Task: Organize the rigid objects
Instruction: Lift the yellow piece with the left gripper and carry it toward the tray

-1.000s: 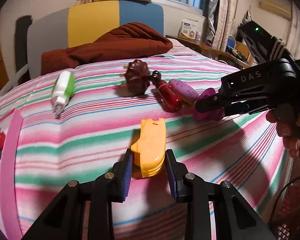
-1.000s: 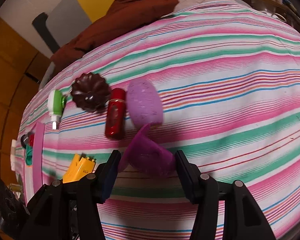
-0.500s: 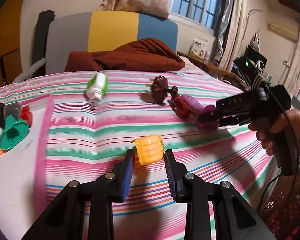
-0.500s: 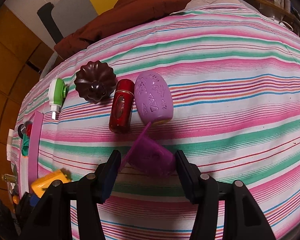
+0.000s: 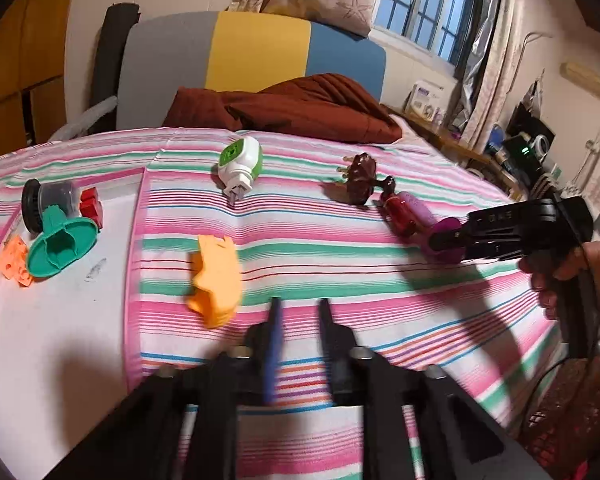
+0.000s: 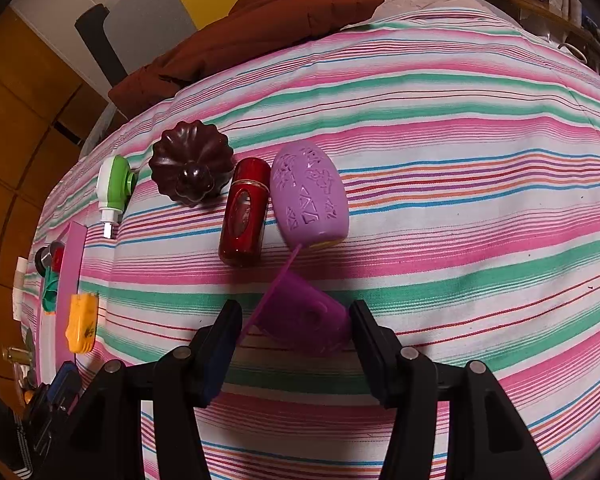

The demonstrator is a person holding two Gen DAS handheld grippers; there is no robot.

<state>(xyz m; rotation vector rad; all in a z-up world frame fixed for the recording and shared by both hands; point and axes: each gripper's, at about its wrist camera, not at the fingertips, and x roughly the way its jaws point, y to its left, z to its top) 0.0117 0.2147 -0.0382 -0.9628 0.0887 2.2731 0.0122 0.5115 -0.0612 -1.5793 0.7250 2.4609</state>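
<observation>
1. Hovering my left gripper point(image 5: 298, 312) over the striped bedspread point(image 6: 460, 152) with nothing between its parted fingers — the orange piece point(image 5: 216, 276) lies just off to its left, near the pink-edged board point(image 5: 134, 264).
2. My right gripper point(image 6: 296, 320) is spread around the purple cup point(image 6: 304, 316), not clamped yet as far as I can see.
3. Risk: the cup's thin flap sticks out sideways, so closing off-centre could squirt it into the red bottle point(image 6: 244, 216) — soft bedding won't help.
</observation>
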